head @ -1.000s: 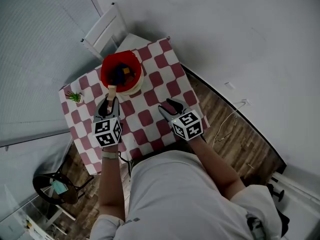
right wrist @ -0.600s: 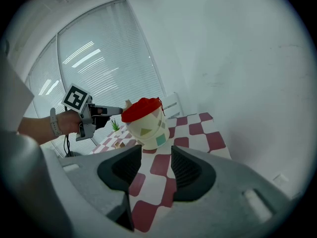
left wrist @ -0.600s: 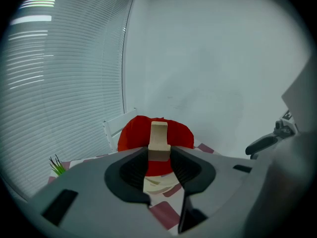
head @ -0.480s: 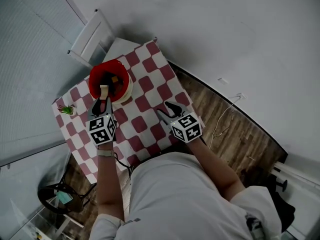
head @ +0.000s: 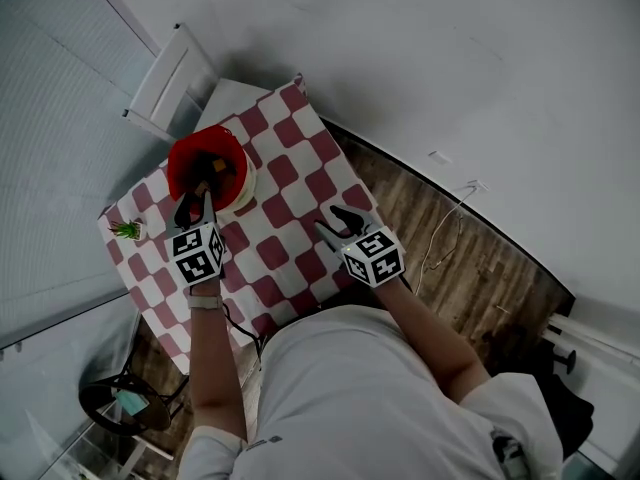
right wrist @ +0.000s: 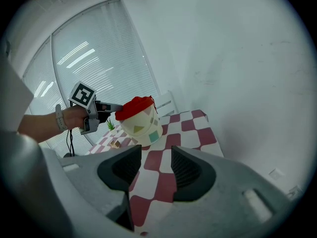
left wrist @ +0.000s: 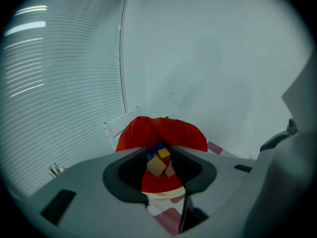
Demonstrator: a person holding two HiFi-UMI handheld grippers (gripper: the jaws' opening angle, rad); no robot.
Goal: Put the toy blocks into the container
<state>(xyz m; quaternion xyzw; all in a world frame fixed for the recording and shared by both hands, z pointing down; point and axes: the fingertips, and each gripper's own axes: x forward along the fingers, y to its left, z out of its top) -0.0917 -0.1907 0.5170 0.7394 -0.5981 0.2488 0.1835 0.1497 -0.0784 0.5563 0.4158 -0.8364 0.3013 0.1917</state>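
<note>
Toy blocks (left wrist: 159, 150) in container (left wrist: 190, 135); L fingers (left wrist: 128, 173) just opening w/ tan block (left wrist: 156, 165) between; R fingers (right wrist: 120, 170) apart, empty.

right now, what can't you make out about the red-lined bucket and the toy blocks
How many blocks the red-lined cream bucket holds: head view too small, left gripper over its mouth; left gripper view, jaws block most.
Whether the tan wooden cube touches the left jaws, which have just been opening, or lies in the bucket: left gripper view, depth unclear.
What the small brown thing on the checked tablecloth is: right gripper view, too small.
</note>
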